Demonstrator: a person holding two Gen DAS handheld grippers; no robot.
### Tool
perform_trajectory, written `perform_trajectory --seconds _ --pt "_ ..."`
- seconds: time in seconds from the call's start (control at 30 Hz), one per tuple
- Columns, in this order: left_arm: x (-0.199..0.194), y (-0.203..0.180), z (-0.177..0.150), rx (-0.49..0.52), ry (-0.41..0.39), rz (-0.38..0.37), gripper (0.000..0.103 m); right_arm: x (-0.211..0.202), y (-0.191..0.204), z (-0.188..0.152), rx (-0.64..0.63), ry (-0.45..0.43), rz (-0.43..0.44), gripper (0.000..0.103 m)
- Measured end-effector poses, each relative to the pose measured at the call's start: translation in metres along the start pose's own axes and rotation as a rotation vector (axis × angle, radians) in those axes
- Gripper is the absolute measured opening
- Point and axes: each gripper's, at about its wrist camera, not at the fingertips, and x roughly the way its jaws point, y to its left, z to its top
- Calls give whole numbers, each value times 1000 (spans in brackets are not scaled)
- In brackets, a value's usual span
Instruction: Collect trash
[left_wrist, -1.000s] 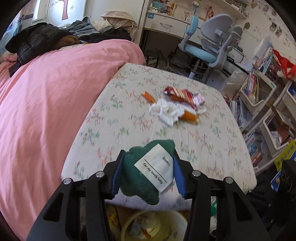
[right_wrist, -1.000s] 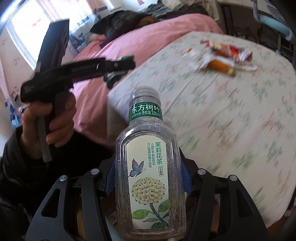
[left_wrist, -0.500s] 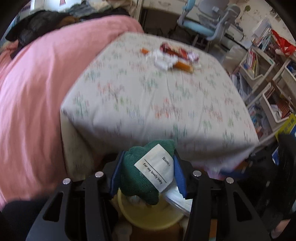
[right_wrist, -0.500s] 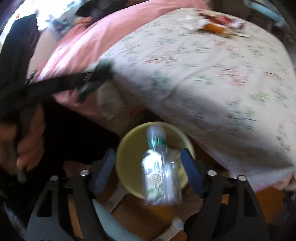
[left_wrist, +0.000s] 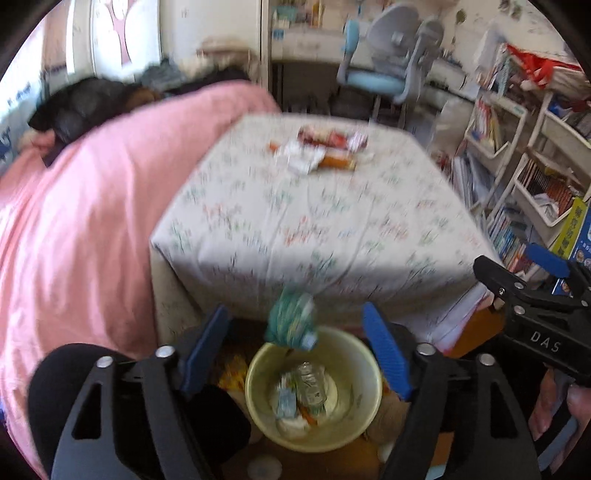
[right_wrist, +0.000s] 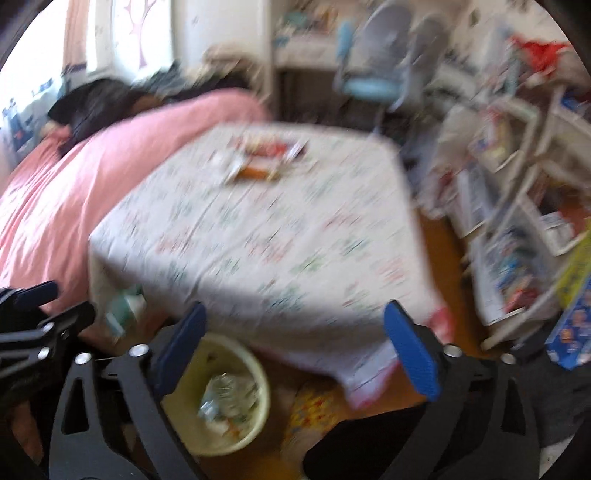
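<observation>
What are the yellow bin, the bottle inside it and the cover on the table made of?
The bin looks like smooth moulded plastic: pale yellow, evenly coloured, thin-rimmed. The bottle seems to be clear plastic; its contents show through, though blur hides detail. The cover is probably woven cloth, matte with a floral print, creasing and draping over the table edge.

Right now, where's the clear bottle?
Left wrist view: clear bottle lies inside the yellow bin on the floor, below the bed's near corner, among other trash.

A pink blanket (left_wrist: 74, 229) lies beside the floral sheet (left_wrist: 314, 236), with a blue chair (left_wrist: 384, 70) and bookshelves (left_wrist: 517, 155) beyond.
</observation>
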Motion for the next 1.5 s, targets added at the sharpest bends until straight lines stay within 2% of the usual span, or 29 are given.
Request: perform_trajectory --seconds 0.07,0.23,0.47,0.7,1.07,1.5 --pt "-21 -10 2 20 -64 16 81 -19 -1 -1 -6 -55 -39 95" --pt "-61 -29 11 59 -180 26 87 -56 -8 -9 21 -126 -48 95" --pt "-102 -47 21 76 -294 2 89 -111 -21 -12 38 -209 -80 95" --pt "-109 -53 20 80 -308 -14 89 -137 -24 -9 32 -223 -118 95" --pt "-120 -43 20 20 -340 19 89 -149 -31 -7 62 -230 -130 95" --pt "-119 -43 25 15 -337 23 91 -164 -53 -3 119 -252 -131 96"
